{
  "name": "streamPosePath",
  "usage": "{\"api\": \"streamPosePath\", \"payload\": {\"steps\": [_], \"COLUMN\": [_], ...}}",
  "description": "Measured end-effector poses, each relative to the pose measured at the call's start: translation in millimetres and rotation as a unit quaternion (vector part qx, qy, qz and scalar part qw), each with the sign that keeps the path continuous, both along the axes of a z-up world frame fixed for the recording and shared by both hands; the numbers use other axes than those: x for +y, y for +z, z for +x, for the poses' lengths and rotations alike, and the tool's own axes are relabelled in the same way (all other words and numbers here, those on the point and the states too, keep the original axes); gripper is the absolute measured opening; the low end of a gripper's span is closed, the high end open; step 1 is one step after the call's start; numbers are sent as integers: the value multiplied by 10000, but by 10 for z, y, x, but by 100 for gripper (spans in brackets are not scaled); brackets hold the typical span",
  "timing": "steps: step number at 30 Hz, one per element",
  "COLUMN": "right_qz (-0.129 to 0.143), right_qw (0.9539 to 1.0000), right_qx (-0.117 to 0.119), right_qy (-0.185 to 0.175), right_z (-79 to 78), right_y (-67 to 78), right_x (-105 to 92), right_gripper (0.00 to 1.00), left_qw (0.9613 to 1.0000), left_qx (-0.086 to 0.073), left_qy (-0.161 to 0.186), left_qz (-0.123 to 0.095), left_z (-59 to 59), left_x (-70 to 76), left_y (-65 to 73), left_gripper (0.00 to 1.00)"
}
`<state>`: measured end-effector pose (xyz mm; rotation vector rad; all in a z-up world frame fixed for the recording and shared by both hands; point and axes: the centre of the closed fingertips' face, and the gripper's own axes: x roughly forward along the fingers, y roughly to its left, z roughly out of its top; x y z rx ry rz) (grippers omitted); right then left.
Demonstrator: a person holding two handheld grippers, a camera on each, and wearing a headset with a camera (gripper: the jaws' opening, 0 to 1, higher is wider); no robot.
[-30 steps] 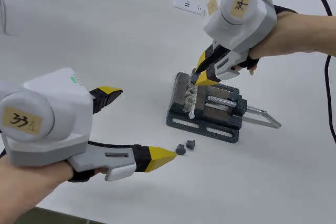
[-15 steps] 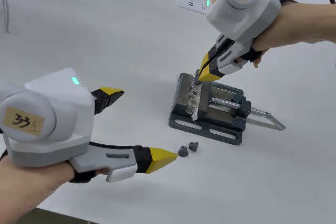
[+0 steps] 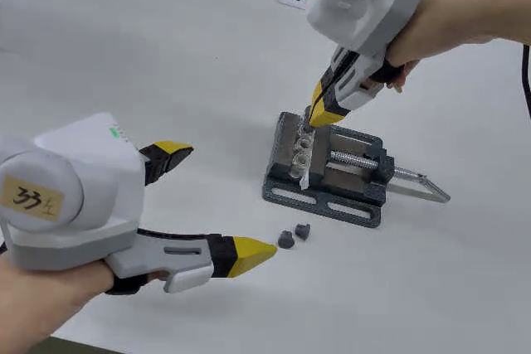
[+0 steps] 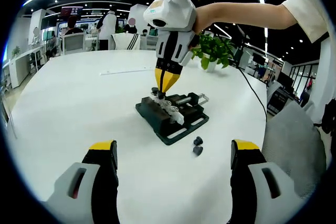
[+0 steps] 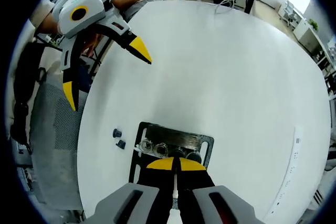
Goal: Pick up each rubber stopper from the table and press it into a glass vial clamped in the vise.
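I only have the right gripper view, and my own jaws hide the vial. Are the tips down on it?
Observer: The head view shows the right gripper steep over the vise, with a small dark stopper at its shut tips, meeting the far end of the vial row.
Operator: Where's the vise handle?
Observer: The handle juts out on the side opposite the vials, apart from the right gripper.
Operator: And the left gripper?
Observer: The left gripper is open and empty. One jaw tip points at the two spare stoppers on the table, just short of them.
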<state>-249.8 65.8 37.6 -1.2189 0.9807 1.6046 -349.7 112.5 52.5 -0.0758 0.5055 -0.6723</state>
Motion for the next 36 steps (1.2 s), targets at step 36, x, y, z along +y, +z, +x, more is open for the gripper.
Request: {"api": "streamPosePath", "payload": {"steps": [36], "right_qz": [-627], "right_qw": [9980], "right_qx": [-74], "right_qy": [-74], "right_z": [-3], "right_y": [-53], "right_x": [46], "right_gripper": [0], "left_qw": [9999], "left_qx": [42], "left_qy": [-44], "left_qz": [-130], "left_z": [123], "left_x": [-95], "left_y": [-33], "left_gripper": [87]}}
